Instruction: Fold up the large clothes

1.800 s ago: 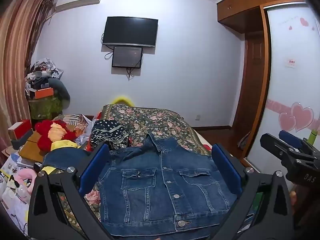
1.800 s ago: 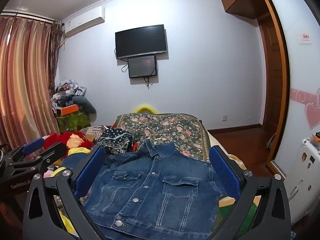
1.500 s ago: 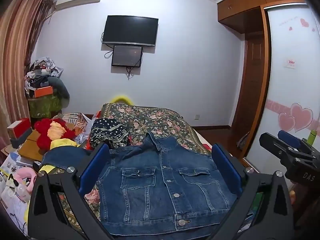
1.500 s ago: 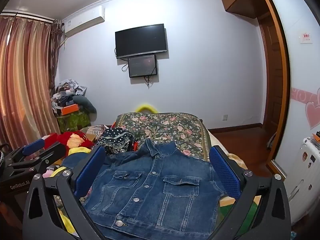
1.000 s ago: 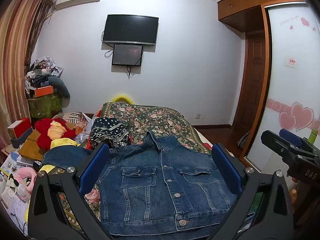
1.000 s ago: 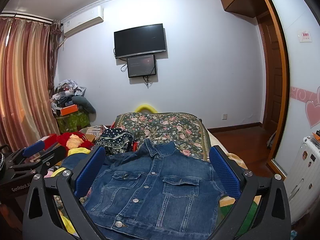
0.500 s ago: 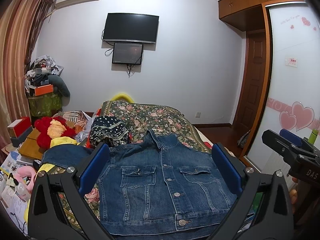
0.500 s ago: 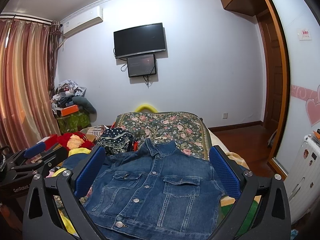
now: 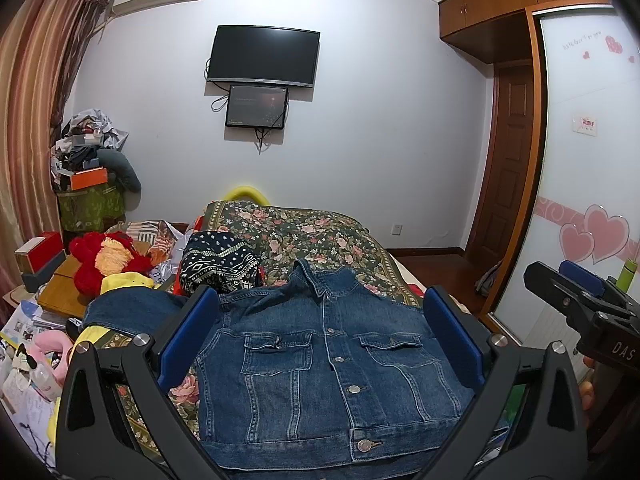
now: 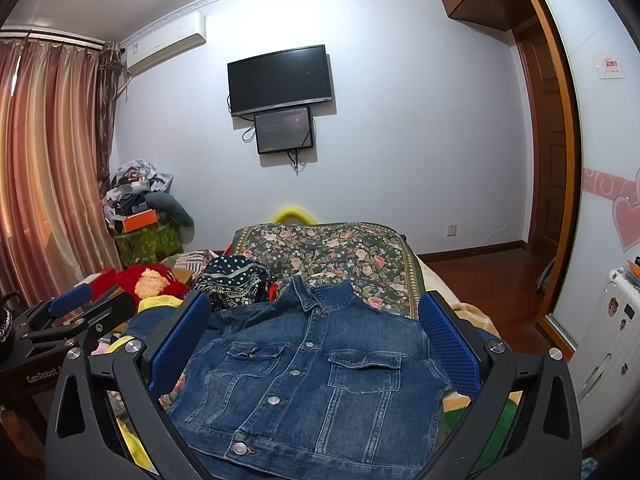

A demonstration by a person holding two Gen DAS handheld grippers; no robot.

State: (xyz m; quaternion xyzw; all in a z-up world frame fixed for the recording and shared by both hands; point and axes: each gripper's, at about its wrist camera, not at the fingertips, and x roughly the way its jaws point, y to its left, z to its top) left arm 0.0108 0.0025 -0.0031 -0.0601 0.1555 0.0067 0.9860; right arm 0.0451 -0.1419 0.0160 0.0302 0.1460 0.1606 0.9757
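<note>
A blue denim jacket [image 9: 328, 364] lies front up and buttoned on the flowered bed, collar away from me; it also shows in the right wrist view [image 10: 316, 376]. One sleeve [image 9: 132, 308] spreads out to the left. My left gripper [image 9: 320, 336] is open and empty, held above the jacket's chest. My right gripper [image 10: 316, 340] is open and empty, also above the jacket. The right gripper shows at the right edge of the left wrist view [image 9: 580, 300]. The left gripper shows at the left of the right wrist view [image 10: 72, 312].
The bed has a flowered cover [image 9: 304, 236]. A folded patterned cloth [image 9: 220, 268] lies beyond the jacket's left shoulder. A red plush toy [image 9: 104, 260], boxes and clutter crowd the left side. A white suitcase [image 10: 608, 352] and wardrobe stand at the right.
Both grippers have drifted only slightly; the jacket lies as before and both jaws stay open.
</note>
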